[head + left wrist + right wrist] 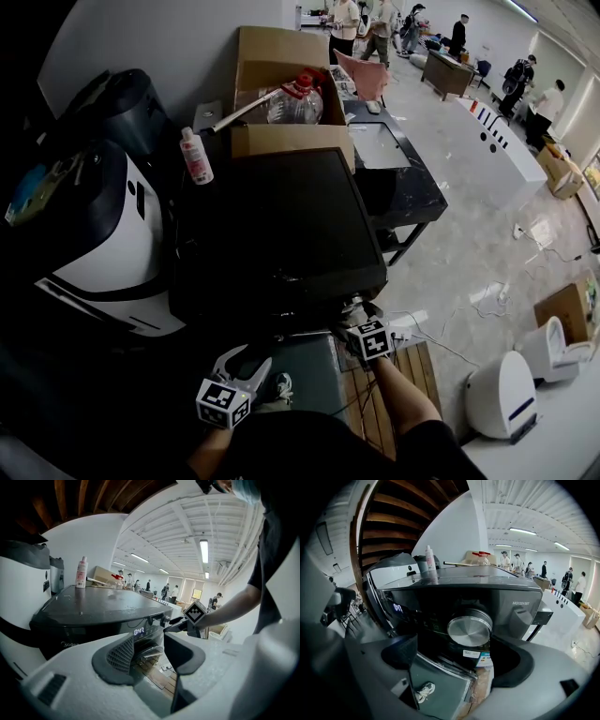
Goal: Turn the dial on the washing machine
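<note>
The dark washing machine (272,225) fills the middle of the head view. Its round silver dial (469,628) sits on the front panel, straight ahead in the right gripper view. My right gripper (457,656) is open, with one jaw on each side of the dial and a little below it, not touching it. From the left gripper view the same dial (165,619) shows beside a lit display (139,631), with the right gripper (174,624) reaching up to it. My left gripper (149,653) is open and empty, held lower and to the left of the machine's front (246,364).
A pink-and-white bottle (196,156) stands on the machine's back left corner. Behind it is a cardboard box (281,70) holding plastic bottles. A white appliance (103,244) stands on the left, a black table (398,178) on the right, a wooden pallet (394,384) below. People stand far back.
</note>
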### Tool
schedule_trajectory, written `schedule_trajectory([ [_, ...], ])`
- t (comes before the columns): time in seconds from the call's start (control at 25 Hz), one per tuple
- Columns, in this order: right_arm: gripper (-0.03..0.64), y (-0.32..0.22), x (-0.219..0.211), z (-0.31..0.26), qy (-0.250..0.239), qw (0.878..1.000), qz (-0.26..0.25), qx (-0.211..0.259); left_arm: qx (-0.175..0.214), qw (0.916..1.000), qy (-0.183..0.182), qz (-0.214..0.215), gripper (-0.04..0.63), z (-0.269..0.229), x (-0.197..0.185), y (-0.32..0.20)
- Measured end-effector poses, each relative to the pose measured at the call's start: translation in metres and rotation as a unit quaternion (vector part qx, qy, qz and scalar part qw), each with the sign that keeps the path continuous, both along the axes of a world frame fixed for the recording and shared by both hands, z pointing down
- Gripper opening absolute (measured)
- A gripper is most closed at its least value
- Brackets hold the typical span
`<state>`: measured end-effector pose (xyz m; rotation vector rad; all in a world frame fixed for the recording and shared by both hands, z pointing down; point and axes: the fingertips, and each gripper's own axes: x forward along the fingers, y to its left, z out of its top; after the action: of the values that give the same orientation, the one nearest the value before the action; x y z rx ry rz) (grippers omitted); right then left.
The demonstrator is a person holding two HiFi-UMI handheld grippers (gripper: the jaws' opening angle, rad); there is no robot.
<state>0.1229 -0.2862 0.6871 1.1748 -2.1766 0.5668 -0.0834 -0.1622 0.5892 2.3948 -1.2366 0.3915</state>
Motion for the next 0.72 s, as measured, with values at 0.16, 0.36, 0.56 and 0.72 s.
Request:
schedule_trajectory([
  [0.16,0.46,0.006,-0.004,0.015,-0.009,0.999,-0.007,-0.033,-0.001,1.0,-0.002,0.0,0.192,0.001,-0.002,0.002],
  [0.36,0.46,0.014,-0.016,0.023,-0.016,0.999,-0.007,-0.041,0.0,1.0,0.003,-0.002,0.193,0.001,-0.005,0.002],
  [0.56,0.459,0.022,-0.02,0.031,-0.02,0.998,-0.002,-0.056,0.0,1.0,-0.002,-0.008,0.193,0.005,-0.01,0.004],
  [0.72,0.46,0.025,-0.009,0.03,-0.02,0.998,0.02,-0.055,0.003,1.0,0.003,-0.005,0.193,0.003,-0.006,0.003],
])
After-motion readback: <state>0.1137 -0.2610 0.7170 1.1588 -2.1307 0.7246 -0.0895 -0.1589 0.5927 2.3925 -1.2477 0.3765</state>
